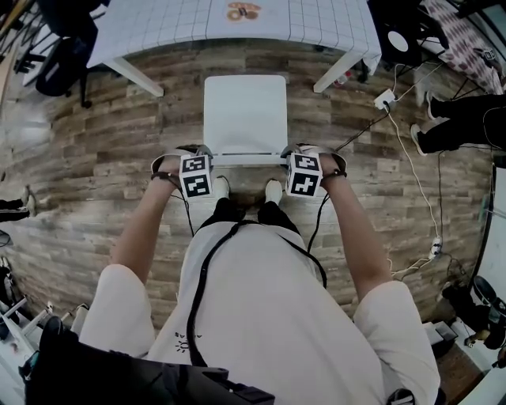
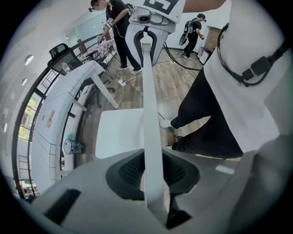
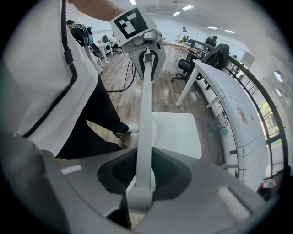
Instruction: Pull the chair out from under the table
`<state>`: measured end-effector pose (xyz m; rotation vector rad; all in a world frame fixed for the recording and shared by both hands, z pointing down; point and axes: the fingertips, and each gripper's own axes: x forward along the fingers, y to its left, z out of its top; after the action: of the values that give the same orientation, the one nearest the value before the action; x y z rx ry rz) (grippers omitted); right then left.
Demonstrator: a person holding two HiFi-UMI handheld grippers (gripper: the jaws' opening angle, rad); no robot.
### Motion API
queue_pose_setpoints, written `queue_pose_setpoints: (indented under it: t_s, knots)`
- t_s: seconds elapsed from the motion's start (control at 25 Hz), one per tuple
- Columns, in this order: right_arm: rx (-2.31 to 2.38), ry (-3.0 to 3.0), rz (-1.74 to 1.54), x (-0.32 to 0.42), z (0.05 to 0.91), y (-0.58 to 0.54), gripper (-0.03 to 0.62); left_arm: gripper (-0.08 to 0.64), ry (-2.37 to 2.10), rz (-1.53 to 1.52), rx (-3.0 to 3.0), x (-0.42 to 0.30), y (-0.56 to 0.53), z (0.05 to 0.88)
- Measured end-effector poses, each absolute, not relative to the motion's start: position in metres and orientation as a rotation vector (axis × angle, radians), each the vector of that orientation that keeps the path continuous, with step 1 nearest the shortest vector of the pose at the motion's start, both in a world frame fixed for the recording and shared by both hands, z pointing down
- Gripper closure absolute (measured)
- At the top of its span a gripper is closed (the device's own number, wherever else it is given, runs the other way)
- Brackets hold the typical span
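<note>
A white chair [image 1: 245, 115] stands on the wood floor just in front of the white gridded table [image 1: 237, 24], its seat out past the table's edge. My left gripper [image 1: 198, 160] is shut on the left end of the chair's top backrest rail [image 1: 245, 158], and my right gripper [image 1: 303, 160] is shut on the right end. In the left gripper view the rail [image 2: 151, 91] runs up from my left gripper [image 2: 153, 171] beside the seat [image 2: 121, 132]. In the right gripper view the rail [image 3: 145, 114] is pinched in my right gripper [image 3: 142, 173].
The table's legs [image 1: 134, 77] [image 1: 336, 73] flank the chair. A power strip [image 1: 385, 99] and white cables lie on the floor at right, near another person's legs [image 1: 458, 119]. A black office chair [image 1: 63, 55] stands far left. My shoes [image 1: 273, 190] are right behind the backrest.
</note>
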<state>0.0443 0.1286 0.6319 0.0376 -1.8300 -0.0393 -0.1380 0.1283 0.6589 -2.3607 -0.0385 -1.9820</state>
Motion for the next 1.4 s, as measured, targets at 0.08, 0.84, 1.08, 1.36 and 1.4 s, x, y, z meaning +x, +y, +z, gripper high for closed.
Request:
queue_pose_setpoints:
  t_s: [0.08,0.84,1.08,1.36,1.4]
  knots:
    - [0.046,-1.829,-0.043,0.043,0.631,0.135,0.509,0.476,-0.034,-1.979,-2.364,-0.139,0.136,0.658]
    - [0.051,-1.851,0.014,0.042,0.617,0.179,0.499,0.432,-0.015,-1.846,-2.471,-0.133,0.179,0.639]
    - [0.179,-2.065,0.132,0.037,0.56,0.169,0.497,0.403,0.17,-1.548,-2.725,-0.102,0.168,0.576]
    - [0.652,-2.482,0.292,0.021,0.477,0.118,0.586,0.487,0.643,-0.974,-3.048,-0.067,0.115,0.483]
    - [0.696,-2.514,0.302,0.02,0.469,0.115,0.586,0.514,0.71,-0.905,-3.064,-0.066,0.107,0.473]
